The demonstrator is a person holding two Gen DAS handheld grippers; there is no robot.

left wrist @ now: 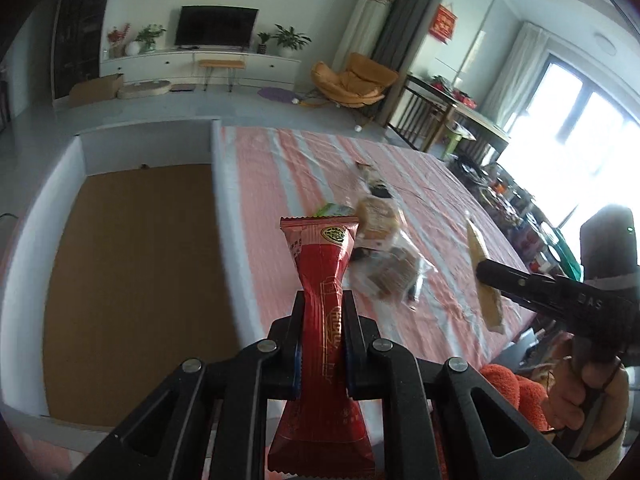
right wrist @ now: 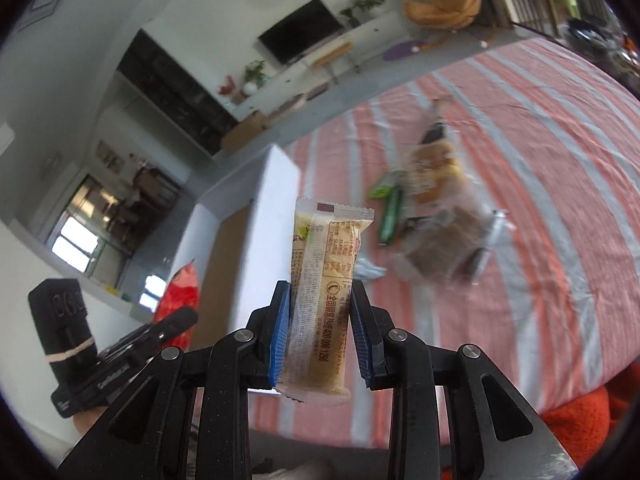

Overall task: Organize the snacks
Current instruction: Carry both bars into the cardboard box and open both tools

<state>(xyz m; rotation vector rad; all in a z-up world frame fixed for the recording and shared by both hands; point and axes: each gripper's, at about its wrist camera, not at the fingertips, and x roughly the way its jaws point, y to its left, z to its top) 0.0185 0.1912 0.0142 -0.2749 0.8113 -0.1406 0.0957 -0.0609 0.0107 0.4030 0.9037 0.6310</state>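
Red packet [left wrist: 322, 320] pinched at its waist in the left tool [left wrist: 322, 300], jaws closed tight on it, both ends flaring out above and below. Packet stands upright, clear of the tabletop [left wrist: 400, 168]. Left of this tool: white box [left wrist: 218, 184] with a brown bottom, wall just beside the packet. Ahead and slightly right: loose pile of snacks [left wrist: 384, 248], blurred, lying on the striped cloth.

Pale bar [right wrist: 324, 300] in clear wrap held upright in the right tool [right wrist: 320, 296], blue pads [right wrist: 280, 328] pressed on both sides. Ahead-right of it the same pile [right wrist: 440, 216], with a green packet [right wrist: 390, 216] at its near-left edge. Left tool [right wrist: 160, 332] shows low left, well apart.
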